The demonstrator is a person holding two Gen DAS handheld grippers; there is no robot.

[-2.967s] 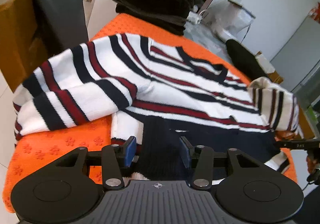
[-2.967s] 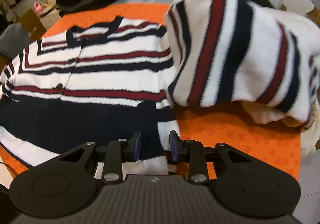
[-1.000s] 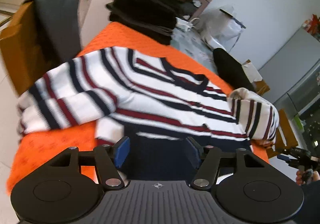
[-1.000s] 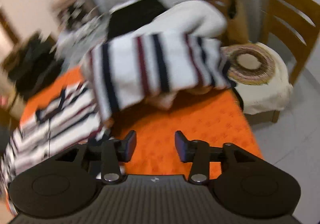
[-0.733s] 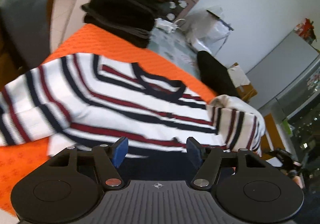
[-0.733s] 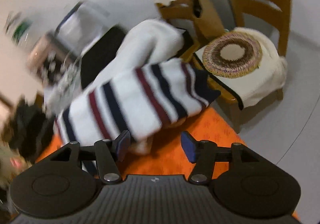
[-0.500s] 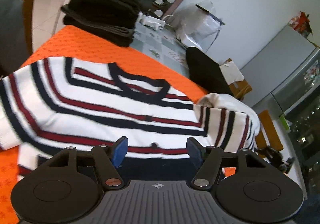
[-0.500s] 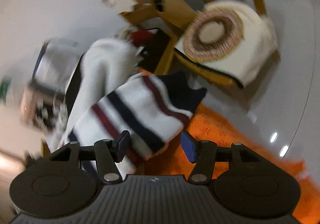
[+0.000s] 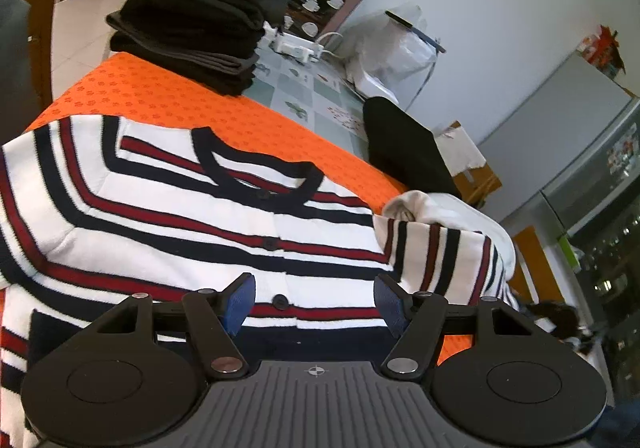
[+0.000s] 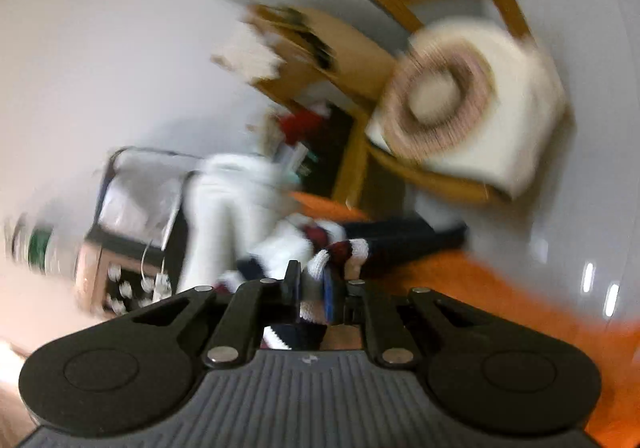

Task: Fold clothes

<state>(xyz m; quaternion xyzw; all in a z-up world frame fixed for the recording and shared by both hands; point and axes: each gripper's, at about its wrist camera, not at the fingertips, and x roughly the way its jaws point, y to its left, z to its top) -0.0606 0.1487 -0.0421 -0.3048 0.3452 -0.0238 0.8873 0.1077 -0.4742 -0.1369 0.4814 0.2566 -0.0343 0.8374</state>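
A white cardigan with red and navy stripes [image 9: 168, 224] lies flat, buttoned, on the orange table cover [image 9: 168, 96]. My left gripper [image 9: 314, 302] is open and empty, above the cardigan's lower front. The cardigan's right sleeve [image 9: 444, 260] is bunched at the table's right side. In the blurred right wrist view, my right gripper [image 10: 312, 294] is shut on that striped sleeve [image 10: 340, 248] near its cuff.
A stack of folded dark clothes [image 9: 200, 24] sits at the table's far end. A black garment [image 9: 404, 152] and a white one [image 9: 452, 208] lie at the right. A wooden chair with a round cushion [image 10: 448, 104] stands beyond the table edge.
My right gripper has swung to the sleeve's end and closed on it. My left gripper has moved right along the cardigan and stays open.
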